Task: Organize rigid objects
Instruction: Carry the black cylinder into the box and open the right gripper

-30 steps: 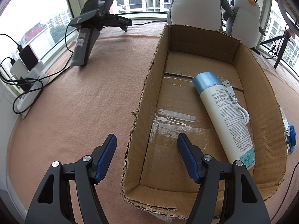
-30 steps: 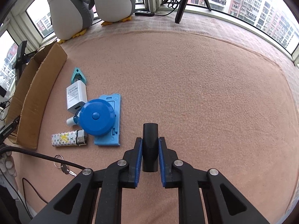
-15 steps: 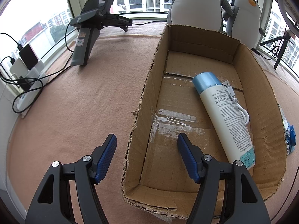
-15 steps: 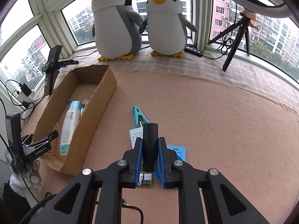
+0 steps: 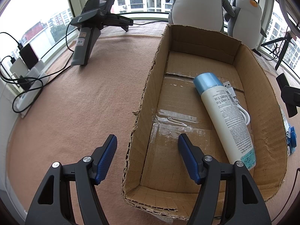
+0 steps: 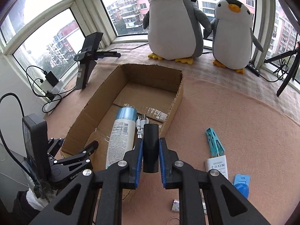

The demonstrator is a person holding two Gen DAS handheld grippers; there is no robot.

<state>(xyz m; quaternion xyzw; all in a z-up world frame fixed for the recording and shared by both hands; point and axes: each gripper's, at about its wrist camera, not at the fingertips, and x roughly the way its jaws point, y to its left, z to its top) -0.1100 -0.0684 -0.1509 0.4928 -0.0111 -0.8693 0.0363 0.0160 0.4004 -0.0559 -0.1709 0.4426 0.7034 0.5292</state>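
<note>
Right gripper [image 6: 150, 156] is clamping black cylinder [image 6: 150, 146] mid-body, looking rigid, light; cardboard box [image 6: 176, 101] ahead; left gripper [image 5: 147, 156] is gaping empty.

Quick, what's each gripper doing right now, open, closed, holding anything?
Left gripper: open, holding nothing, straddling the cardboard box wall.
Right gripper: closed on a black cylinder.

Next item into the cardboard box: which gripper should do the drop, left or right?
Right. The right gripper is already shut on the black cylinder, over the cardboard box's near right edge. The left gripper is open and empty, straddling the box's left wall.
</note>
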